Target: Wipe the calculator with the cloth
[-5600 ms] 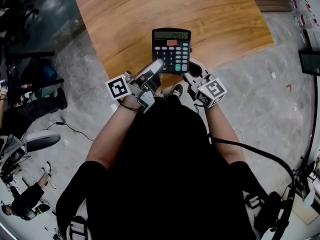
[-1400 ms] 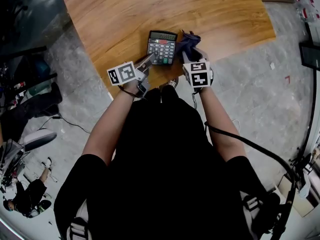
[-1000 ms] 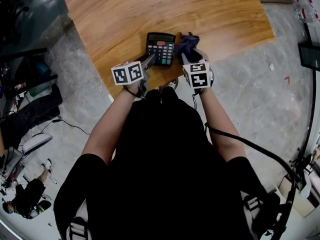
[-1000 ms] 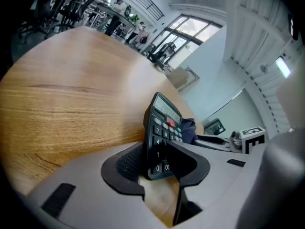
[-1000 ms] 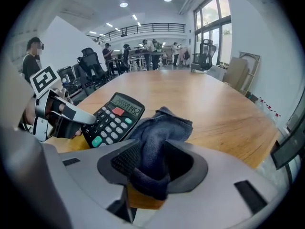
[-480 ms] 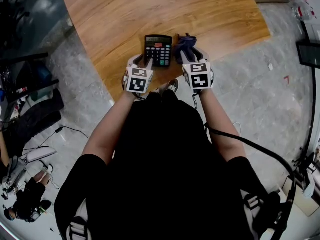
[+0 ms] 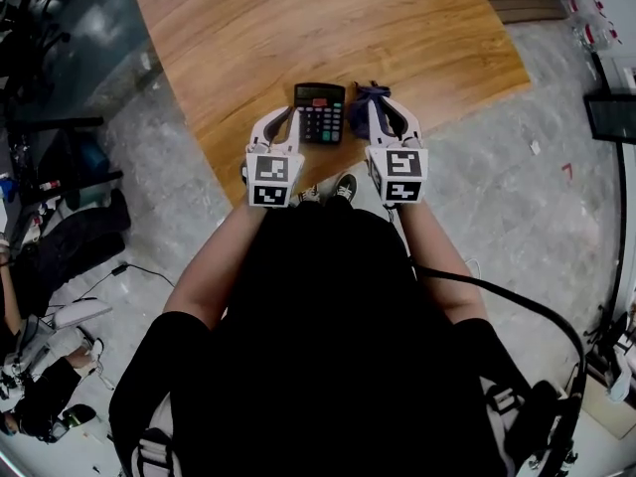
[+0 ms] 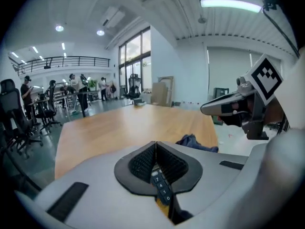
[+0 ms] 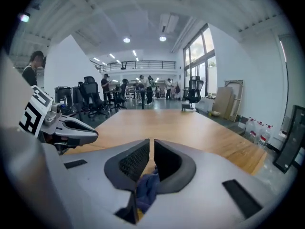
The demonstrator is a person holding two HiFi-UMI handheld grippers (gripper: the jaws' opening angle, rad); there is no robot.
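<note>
The black calculator (image 7: 319, 113) lies flat near the front edge of the wooden table (image 7: 328, 28). The dark blue cloth (image 7: 364, 100) is crumpled just to its right. My left gripper (image 7: 285, 114) hangs above the calculator's left side. Its jaws are closing and their tips meet on nothing, while the keys (image 8: 162, 190) show far below the gap. My right gripper (image 7: 390, 109) hovers beside the cloth, its jaws closing to a narrow slit with nothing between them. The cloth (image 9: 147, 187) shows beneath them. In the left gripper view the cloth (image 8: 195, 142) rests on the table, under the right gripper (image 8: 224, 109).
The table's front edge (image 7: 298, 172) runs just before the person's body, with grey stone floor (image 7: 517, 197) around it. A black cable (image 7: 517, 311) hangs at the person's right side. Office chairs (image 8: 19, 123) and people stand far behind the table.
The calculator, held up earlier, now lies on the table beside the cloth. Both grippers have risen off them and drawn their jaws together, and the left one has rolled upright.
</note>
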